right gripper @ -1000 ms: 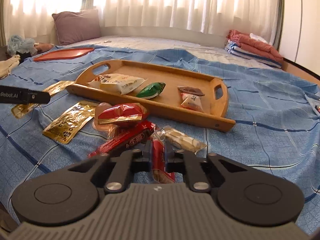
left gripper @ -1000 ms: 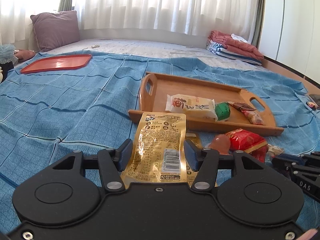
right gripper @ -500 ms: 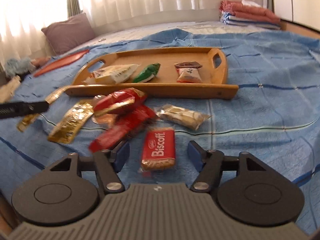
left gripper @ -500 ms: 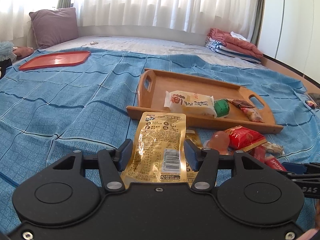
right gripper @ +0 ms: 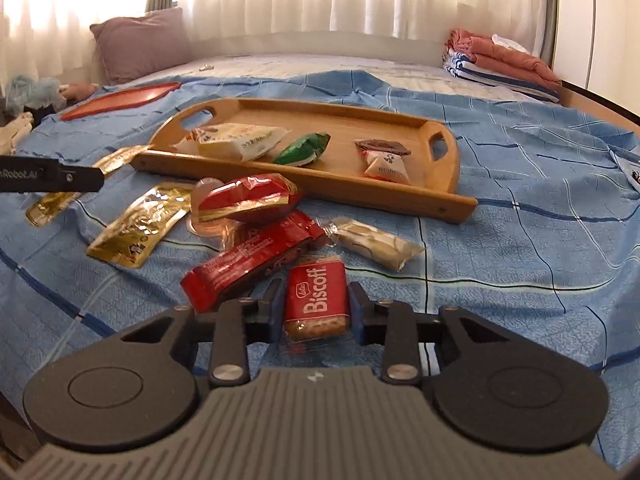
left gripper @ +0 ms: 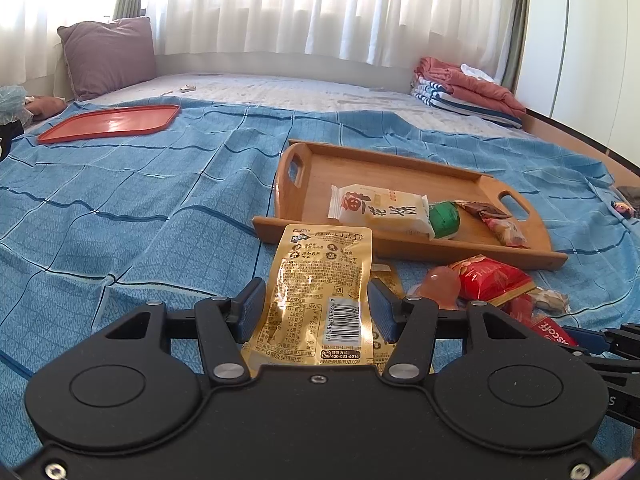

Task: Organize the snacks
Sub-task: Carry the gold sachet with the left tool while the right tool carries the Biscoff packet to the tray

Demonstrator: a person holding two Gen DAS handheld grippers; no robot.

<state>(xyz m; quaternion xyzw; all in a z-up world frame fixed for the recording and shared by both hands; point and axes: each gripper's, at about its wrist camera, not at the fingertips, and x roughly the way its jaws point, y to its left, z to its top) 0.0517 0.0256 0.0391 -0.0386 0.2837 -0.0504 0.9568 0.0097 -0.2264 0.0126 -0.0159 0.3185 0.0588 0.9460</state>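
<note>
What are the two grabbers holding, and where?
The left gripper holds the gold packet by its sides, near the bottom. The right gripper is closing on the sides of the Biscoff biscuit.

2 trays: 1 wooden tray (right gripper: 448,200), 1 red tray (right gripper: 120,100). snacks in wooden tray: 4. gold pouches (right gripper: 136,228): 3 total. red packs: 3, incl. 1 biscoff pack (right gripper: 318,300). 1 pillow (right gripper: 140,42).

The gold pouch (left gripper: 320,296) is glossy foil. The tray (right gripper: 400,194) is smooth wood; the blue bedspread (right gripper: 520,240) is matt woven cloth
</note>
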